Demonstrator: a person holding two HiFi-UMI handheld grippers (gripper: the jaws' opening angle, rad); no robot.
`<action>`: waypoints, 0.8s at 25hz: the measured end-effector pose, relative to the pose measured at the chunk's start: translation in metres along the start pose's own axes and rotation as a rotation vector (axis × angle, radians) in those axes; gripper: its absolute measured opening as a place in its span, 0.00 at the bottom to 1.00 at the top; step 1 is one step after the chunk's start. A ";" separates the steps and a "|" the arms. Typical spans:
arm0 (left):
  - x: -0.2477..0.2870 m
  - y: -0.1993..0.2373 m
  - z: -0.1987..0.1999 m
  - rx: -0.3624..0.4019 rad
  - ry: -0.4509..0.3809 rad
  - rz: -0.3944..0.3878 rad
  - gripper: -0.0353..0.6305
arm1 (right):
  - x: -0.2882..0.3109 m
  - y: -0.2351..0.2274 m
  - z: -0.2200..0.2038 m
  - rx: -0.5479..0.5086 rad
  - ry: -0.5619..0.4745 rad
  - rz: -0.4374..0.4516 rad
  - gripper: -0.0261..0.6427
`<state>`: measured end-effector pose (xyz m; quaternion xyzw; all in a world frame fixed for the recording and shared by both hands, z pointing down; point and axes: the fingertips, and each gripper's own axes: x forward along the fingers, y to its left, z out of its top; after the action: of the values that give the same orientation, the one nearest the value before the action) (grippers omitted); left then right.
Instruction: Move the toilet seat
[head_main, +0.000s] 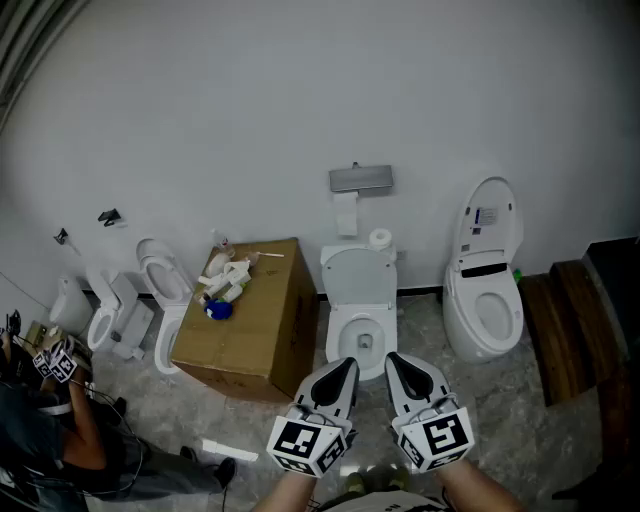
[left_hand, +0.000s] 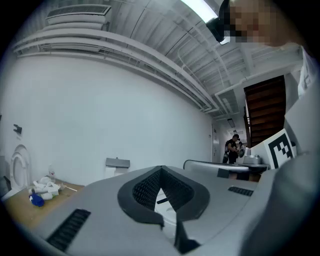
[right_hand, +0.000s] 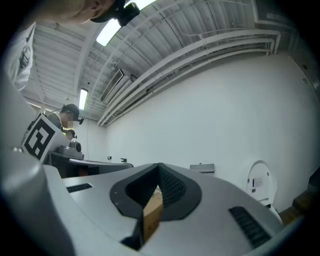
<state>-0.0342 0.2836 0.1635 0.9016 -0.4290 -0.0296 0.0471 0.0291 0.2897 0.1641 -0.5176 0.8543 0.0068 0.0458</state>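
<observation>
seat sits on the toilet just right of the cardboard box, likely stiff, light, slick hinged plastic, so grab its front rim, left gripper and right gripper both closed, empty, right of the box.

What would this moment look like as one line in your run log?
stage: pre-contact | left gripper: jaws shut, empty | right gripper: jaws shut, empty | toilet: ahead, untouched
</observation>
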 end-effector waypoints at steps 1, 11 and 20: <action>0.000 -0.003 0.000 0.001 0.000 -0.001 0.06 | -0.001 -0.001 0.001 0.000 0.000 0.002 0.06; 0.011 -0.015 -0.006 -0.001 0.006 0.015 0.06 | -0.007 -0.012 -0.002 0.046 -0.008 0.060 0.06; 0.023 -0.005 -0.024 0.000 0.032 0.065 0.06 | -0.003 -0.037 -0.013 0.120 -0.012 0.071 0.06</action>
<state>-0.0135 0.2705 0.1863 0.8876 -0.4572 -0.0135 0.0547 0.0624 0.2745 0.1789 -0.4834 0.8707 -0.0398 0.0813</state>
